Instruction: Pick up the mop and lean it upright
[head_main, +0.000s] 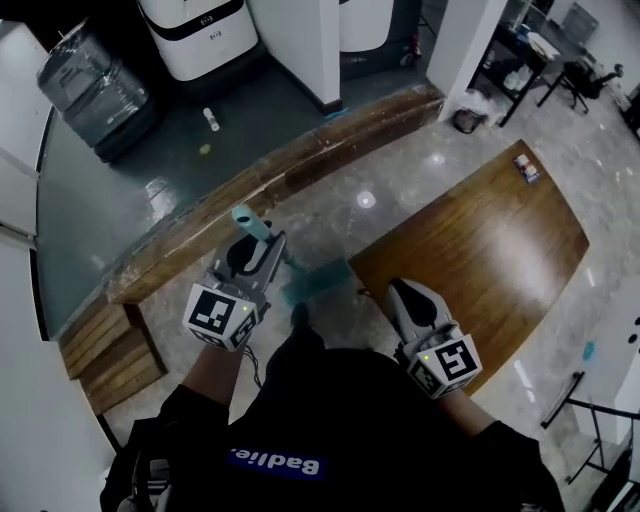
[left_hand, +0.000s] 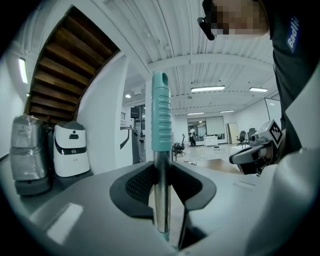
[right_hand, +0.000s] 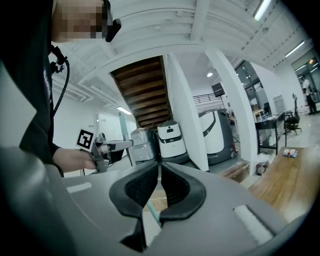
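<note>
A: Your left gripper (left_hand: 162, 181) clenched the mop (head_main: 251, 222) on its metal shaft (left_hand: 161, 210), just below the teal grip (left_hand: 161, 115), so the pole stood upright.

B: Yes, and your right gripper (right_hand: 159, 175) was closed, empty, nearby, likely free to steady it.

Slim mop (left_hand: 161, 120): teal ribbed plastic grip, shiny silver metal shaft.
Left gripper (left_hand: 161, 170): pale grey shell, black textured pads. Its marker cube (head_main: 218, 315): white, black square pattern.
Right gripper (right_hand: 159, 170): same grey and black, same black-on-white markers.
Wooden floor panel (head_main: 480, 250): warm dark brown, streaked grain.
Polished tile floor (head_main: 400, 170): light grey, glossy white glints.
Curved wooden kerb (head_main: 280, 172): worn brown.
Rounded floor machine (head_main: 198, 35): white, black band.
Person's shirt (head_main: 340, 420): black, blue patch, white lettering.
</note>
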